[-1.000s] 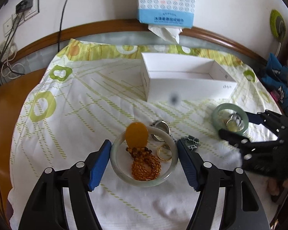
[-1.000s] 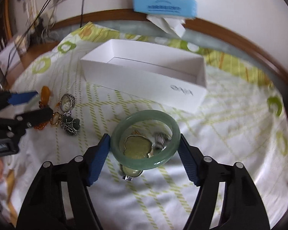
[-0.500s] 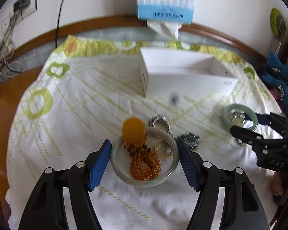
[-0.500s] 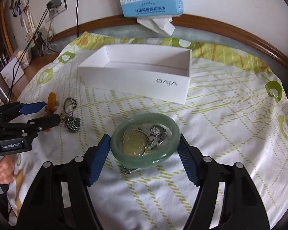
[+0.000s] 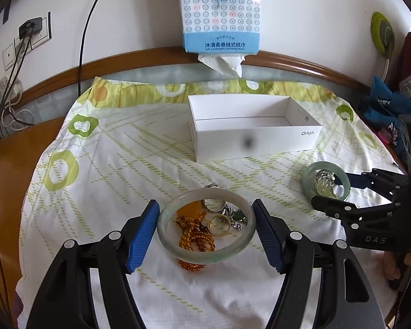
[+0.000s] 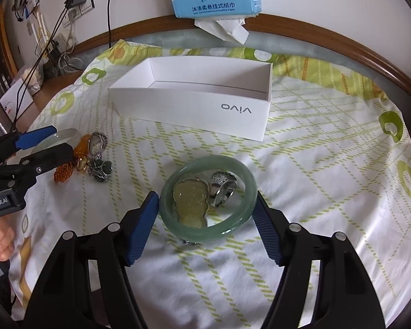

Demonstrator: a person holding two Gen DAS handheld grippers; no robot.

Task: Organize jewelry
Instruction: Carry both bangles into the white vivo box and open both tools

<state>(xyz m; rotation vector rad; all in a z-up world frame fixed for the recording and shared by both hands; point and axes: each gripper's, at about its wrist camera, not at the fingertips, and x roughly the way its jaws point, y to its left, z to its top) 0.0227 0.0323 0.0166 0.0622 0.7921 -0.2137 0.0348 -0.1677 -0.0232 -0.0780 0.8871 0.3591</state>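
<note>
Where the tablecloth [image 5: 150, 150] spreads, a tissue pack [image 5: 220, 13] hangs.

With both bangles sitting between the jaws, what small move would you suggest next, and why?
Probably carry the green bangle in the right gripper forward over the white box: it looks gripped and raised, and the box stands open, holding nothing.

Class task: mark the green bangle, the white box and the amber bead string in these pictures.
green bangle [image 6: 234, 227], right wrist view, on its near rim.
white box [image 6: 178, 107], right wrist view, on its front wall.
amber bead string [image 5: 196, 235], left wrist view, on the beads seen through the pale bangle.
</note>
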